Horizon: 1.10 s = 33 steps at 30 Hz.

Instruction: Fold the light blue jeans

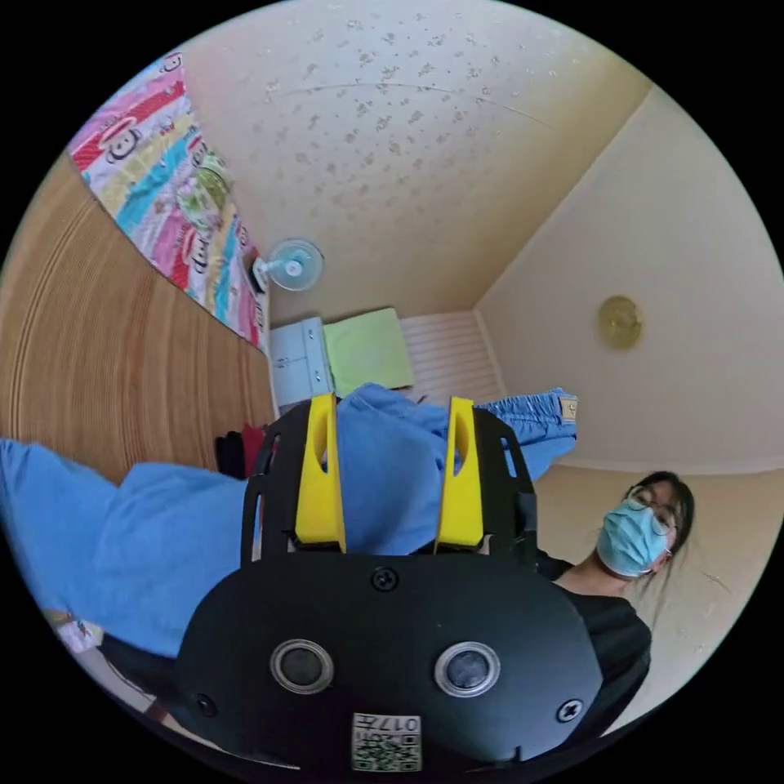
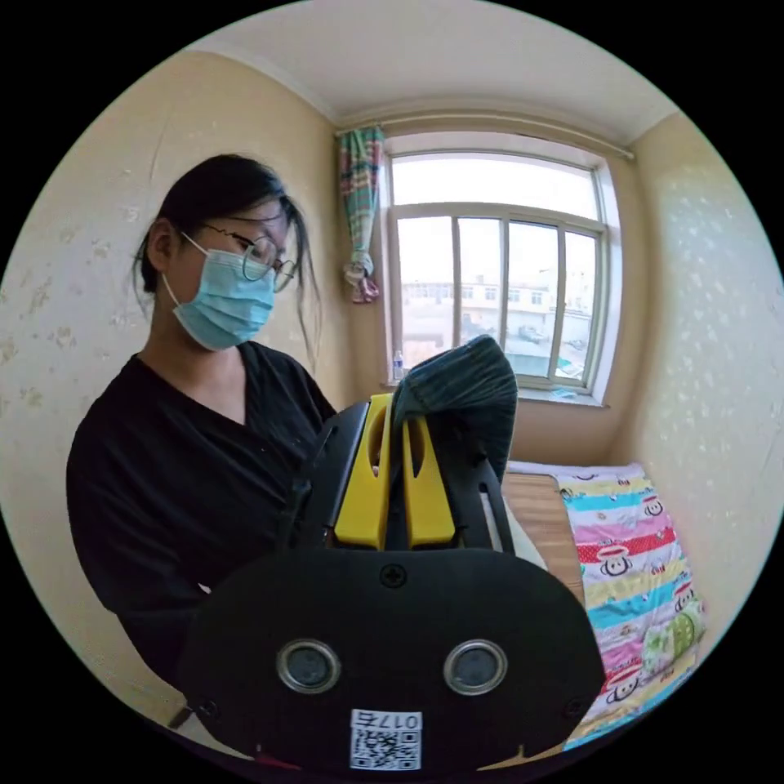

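- Behind my right claw (image 2: 398, 425), a window (image 2: 498, 261) and a person (image 2: 188, 457); its jaws pinch a jeans fold.
- My left claw (image 1: 392, 408) gapes, light blue jeans (image 1: 163, 531) draped just beyond.

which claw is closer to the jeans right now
Right. The right claw is shut on a bunch of the jeans, touching them. The left claw is open, with the jeans lying just beyond its jaws.

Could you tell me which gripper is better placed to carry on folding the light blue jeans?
Probably the right gripper: its jaws are shut on a fold of the jeans. The left gripper stands open, with jeans only lying between and behind its jaws.
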Available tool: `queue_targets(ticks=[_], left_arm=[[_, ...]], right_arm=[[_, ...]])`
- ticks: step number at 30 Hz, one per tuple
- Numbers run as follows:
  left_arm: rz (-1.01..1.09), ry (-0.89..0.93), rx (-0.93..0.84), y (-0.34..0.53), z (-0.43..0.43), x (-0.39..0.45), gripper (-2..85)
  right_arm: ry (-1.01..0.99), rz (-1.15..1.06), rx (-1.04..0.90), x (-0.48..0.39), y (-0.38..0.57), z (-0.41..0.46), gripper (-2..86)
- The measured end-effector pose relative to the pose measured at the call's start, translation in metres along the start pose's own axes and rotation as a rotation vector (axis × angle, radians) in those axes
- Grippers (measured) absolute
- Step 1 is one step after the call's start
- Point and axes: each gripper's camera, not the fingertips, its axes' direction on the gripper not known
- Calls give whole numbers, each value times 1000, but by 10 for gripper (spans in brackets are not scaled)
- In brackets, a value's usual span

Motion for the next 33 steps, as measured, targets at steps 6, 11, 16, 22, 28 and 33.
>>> queue_targets(ticks=[6,11,16,22,28,33], left_arm=[[-44,220,-353,-13,72,0,204],[25,410,-540,13,150,25,209],[200,497,-557,47,187,70,201],[426,444,-218,63,124,121,54],[817,146,71,88,23,238,44],[1050,-50,307,131,0,334,34]], right_arm=[[-383,-254,135,2,-19,-27,3],[-680,-357,380,31,-21,-43,4],[-756,-336,486,44,-18,-47,3],[-704,-355,481,11,-17,-76,3],[-225,-83,308,-46,-19,-123,2],[150,340,277,-58,-27,-141,2]])
